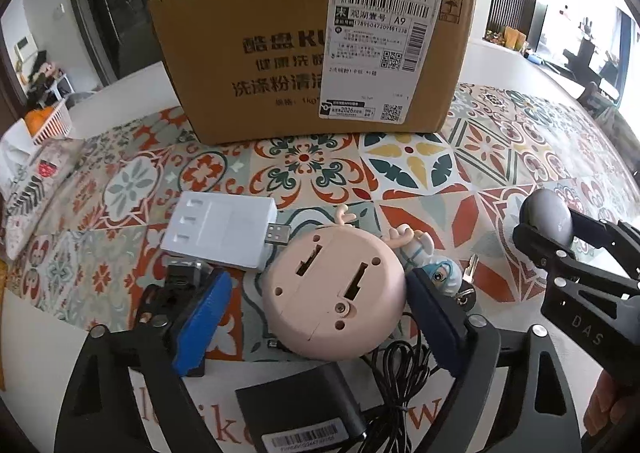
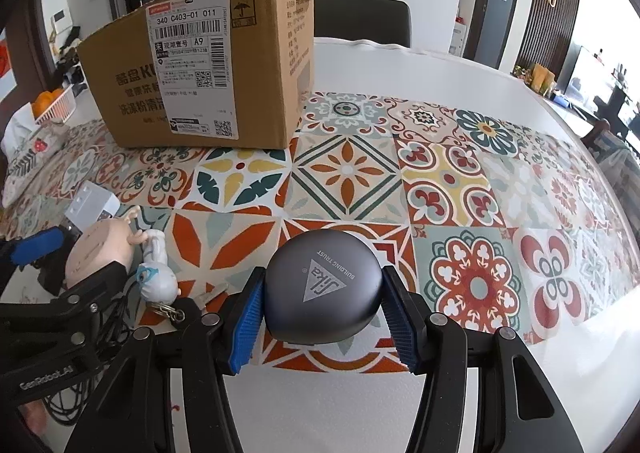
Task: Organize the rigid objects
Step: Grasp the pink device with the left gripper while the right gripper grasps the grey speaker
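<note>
My right gripper (image 2: 323, 309) is shut on a grey rounded case (image 2: 324, 289) marked "Sika", held just above the patterned mat; it also shows in the left wrist view (image 1: 547, 217). My left gripper (image 1: 318, 309) is open, its blue pads either side of a pink round gadget with antlers (image 1: 334, 289), not pressing it. A white USB adapter (image 1: 222, 229) lies just left of the gadget. A small figurine keychain (image 1: 438, 273) with a key lies to its right. The cardboard box (image 1: 312, 53) stands at the back of the mat, top open.
A black adapter with a barcode label (image 1: 304, 409) and a coiled black cable (image 1: 400, 385) lie near the table's front edge. A white basket with oranges (image 1: 50, 121) sits far left. The white table edge (image 2: 560, 365) runs along the right.
</note>
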